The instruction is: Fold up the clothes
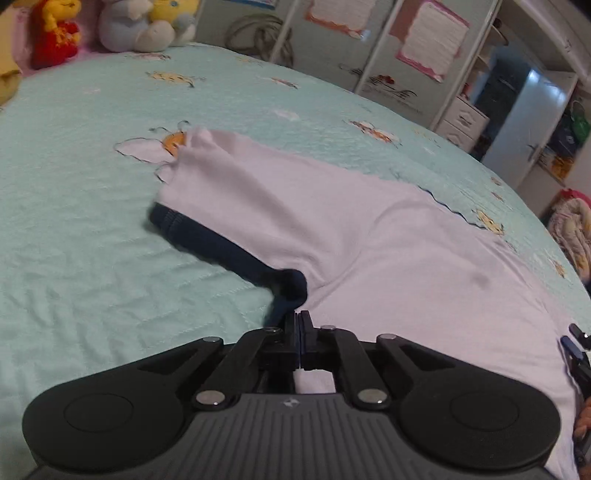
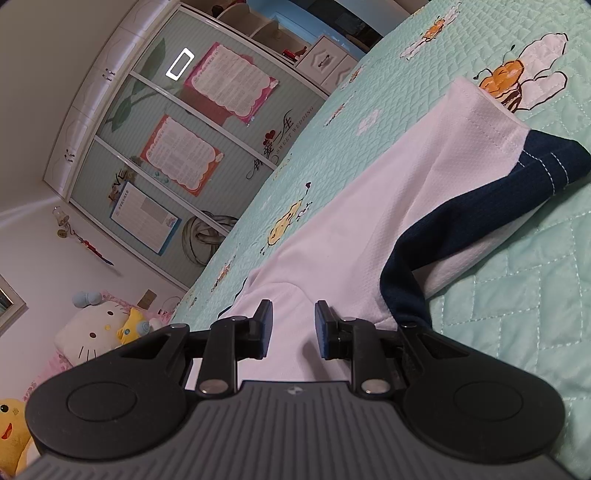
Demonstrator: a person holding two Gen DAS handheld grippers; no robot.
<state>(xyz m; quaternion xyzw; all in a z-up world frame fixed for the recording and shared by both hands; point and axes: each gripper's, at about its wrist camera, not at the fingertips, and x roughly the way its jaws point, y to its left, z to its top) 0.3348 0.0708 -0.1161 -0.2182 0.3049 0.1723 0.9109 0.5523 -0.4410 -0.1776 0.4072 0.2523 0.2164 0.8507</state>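
Left wrist view: shows left gripper [image 1: 299,325] clenched, with the navy trim [image 1: 221,247] of the shirt [image 1: 369,240] running straight into the closed jaws. Judged a pinch at the underarm. Finds shirt lying spread on the bedspread [image 1: 92,240], sleeve [image 1: 236,184] stretched away from camera. — Inspector

Confirmed from right wrist view. Records right gripper [image 2: 293,328] released, jaws part way apart, hovering low over white body cloth, no pad seen pressing. Asks how to carry the sleeve fold cleanly. — Handler

Recommends, as judgement only: lift the pinch just enough to clear the bed, carry toward the shirt's middle, lay the sleeve flat over the body. Advises pinning the body cloth with the right gripper beforehand, to stop the whole shirt dragging. Warns against tugging: thin cloth, likely to bunch at the underarm. — Inspector

Noted. Requests report on edges and room. — Handler

Finds sleeve cuff lying flat, hem stitching visible, navy underside partly turned up. Finds open bedspread beside the sleeve and beyond the cuff, ample for swinging. Places plush toys [image 1: 140,26] at the far end, well apart from the shirt. Places wardrobe [image 2: 166,147] beyond the bed edge, off any fold path. Cannot see lower hem or collar; advises checking before the next fold. — Inspector
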